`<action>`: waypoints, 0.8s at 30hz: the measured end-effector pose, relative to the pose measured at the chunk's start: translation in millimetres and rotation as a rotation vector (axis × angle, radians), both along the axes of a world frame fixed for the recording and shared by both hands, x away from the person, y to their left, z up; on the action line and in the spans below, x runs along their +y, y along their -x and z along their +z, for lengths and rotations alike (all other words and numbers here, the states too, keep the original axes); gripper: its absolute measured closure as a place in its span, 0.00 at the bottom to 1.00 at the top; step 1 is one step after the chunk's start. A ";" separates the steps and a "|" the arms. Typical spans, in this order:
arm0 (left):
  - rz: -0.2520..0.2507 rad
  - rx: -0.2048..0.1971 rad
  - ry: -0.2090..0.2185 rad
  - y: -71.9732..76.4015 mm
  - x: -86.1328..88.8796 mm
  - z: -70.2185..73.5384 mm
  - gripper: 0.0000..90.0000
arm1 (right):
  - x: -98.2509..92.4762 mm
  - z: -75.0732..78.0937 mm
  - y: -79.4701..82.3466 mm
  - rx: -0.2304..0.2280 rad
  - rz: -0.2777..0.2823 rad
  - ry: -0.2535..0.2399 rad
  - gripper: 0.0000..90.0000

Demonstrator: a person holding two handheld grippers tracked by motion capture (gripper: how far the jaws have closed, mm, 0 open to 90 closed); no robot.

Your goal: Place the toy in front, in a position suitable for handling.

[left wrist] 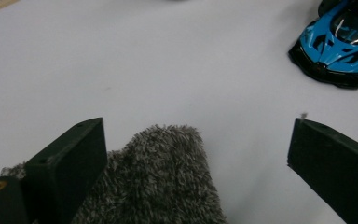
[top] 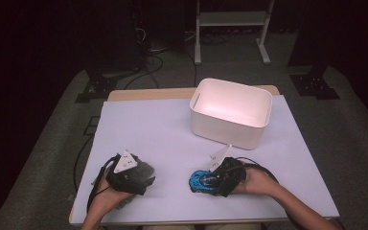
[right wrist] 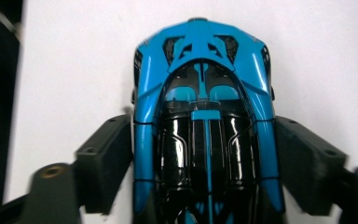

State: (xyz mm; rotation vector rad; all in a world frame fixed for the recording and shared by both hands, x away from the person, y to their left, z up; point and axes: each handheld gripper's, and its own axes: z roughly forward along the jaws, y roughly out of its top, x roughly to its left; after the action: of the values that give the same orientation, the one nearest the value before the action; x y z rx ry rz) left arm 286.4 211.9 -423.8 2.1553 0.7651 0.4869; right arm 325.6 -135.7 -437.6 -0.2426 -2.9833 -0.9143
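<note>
Presently the right hand-held gripper (top: 210, 181) sits low on the bench (top: 163, 134), its jaws either side of a blue toy car (right wrist: 204, 126). In the right gripper view the pads lie close against the car's flanks; whether they press on it cannot be told. The car rests on the bench surface, nose pointing away from that hand-held gripper.

The left hand-held gripper (top: 141, 176) is held near the bench's front edge, jaws spread wide. A grey fuzzy cloth (left wrist: 163, 182) lies between and beneath them, against the left jaw and clear of the other. From this hand-held gripper the car lies ahead and to the right, well apart.

The bench surface is a pale lilac-white sheet, plain and matt, with a wooden edge showing at the far side. A white bin (top: 231, 111) stands beyond the right hand-held gripper. The surrounding room is dark, with grey carpet (top: 52, 143), cables and a white frame stand (top: 232, 21) behind the bench.
</note>
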 end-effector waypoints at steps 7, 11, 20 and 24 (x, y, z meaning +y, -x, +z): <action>-0.035 0.008 -0.045 -1.6 2.7 1.9 0.16 | -36.8 8.1 8.4 -0.028 -0.066 -0.065 0.19; -0.042 0.020 -0.080 -4.5 7.4 1.2 0.25 | -49.8 9.6 10.2 -0.023 -0.091 -0.085 0.19; -0.035 0.108 -0.110 -15.4 26.1 -17.9 0.38 | -56.3 -2.6 13.1 -0.037 -0.101 -0.093 0.19; -0.049 0.097 -0.101 -15.0 27.1 -19.5 0.59 | -53.8 -11.4 12.8 -0.045 -0.095 -0.103 0.19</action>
State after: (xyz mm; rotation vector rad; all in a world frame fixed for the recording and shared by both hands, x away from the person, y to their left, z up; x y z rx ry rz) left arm 301.4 239.0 -443.3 2.2996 0.7530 0.4055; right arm 312.9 -189.5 -448.9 -0.3695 -2.9770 -1.0933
